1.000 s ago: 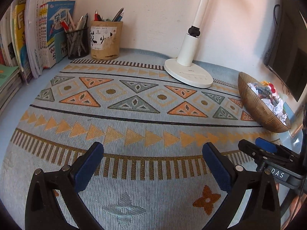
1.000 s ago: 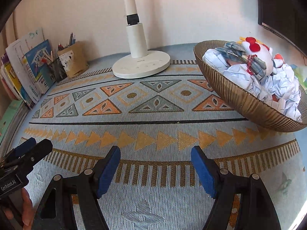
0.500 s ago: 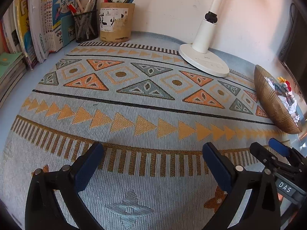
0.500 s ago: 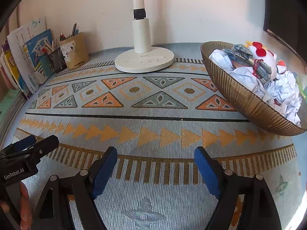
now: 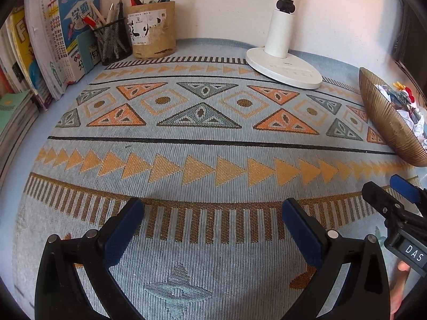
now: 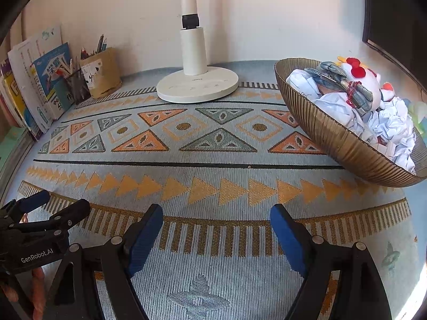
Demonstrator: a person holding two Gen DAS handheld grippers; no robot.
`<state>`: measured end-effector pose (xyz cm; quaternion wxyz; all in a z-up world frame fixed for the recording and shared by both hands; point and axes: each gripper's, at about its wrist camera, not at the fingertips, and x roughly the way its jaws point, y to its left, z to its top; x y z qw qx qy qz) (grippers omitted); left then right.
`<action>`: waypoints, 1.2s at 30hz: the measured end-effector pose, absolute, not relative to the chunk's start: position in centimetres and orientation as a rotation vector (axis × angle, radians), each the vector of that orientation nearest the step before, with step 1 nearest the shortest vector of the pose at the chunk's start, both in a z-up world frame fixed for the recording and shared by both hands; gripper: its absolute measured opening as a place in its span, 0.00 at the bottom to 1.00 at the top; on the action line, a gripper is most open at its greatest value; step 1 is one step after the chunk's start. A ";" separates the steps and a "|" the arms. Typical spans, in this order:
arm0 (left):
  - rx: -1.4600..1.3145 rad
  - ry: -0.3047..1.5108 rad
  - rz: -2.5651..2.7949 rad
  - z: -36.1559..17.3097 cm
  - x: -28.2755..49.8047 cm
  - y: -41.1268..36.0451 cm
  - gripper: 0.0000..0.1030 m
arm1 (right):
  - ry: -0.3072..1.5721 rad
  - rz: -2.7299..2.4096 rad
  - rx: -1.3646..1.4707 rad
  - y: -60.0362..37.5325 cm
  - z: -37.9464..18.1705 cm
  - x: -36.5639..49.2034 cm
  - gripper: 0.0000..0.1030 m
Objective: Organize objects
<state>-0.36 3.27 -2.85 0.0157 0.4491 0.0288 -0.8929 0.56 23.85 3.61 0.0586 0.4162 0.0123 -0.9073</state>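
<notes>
The left gripper hangs with its blue pads spread wide apart and nothing between them, over the patterned mat that covers the table. Compared with a second ago, its view sits lower and closer to the back wall: the cardboard pen holder and the black mesh pen cup at 11 o'clock look larger, and the row of books at 10 o'clock fills more of the left edge. The white lamp base has slid from centre toward 1 o'clock. The gold bowl, heaped with crumpled paper, a soft toy and cloth, is pushed out to 3 o'clock and is partly cut by the frame edge. The right gripper shows at 4 o'clock, higher in this view than before.

In the right wrist view the right gripper is also spread apart and holds nothing. Its view has changed little: the bowl rests at 2 o'clock on the mat's right edge, with the crumpled paper and the red-and-white soft toy piled inside. The lamp base stands at 12 o'clock. The left gripper pokes in at 8 o'clock, further into view than a second ago.
</notes>
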 end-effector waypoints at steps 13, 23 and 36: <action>1.405 0.055 -2.765 -2.9 -0.3 3.6 0.99 | 0.035 -2.747 1.261 24.0 3.6 0.6 0.79; 1.406 0.053 -2.765 -2.8 -0.3 3.6 1.00 | 0.030 -2.746 1.274 24.1 3.5 0.4 0.84; 1.410 0.052 -2.764 -3.0 -0.5 3.3 1.00 | 0.024 -2.736 1.294 24.3 3.4 0.1 0.84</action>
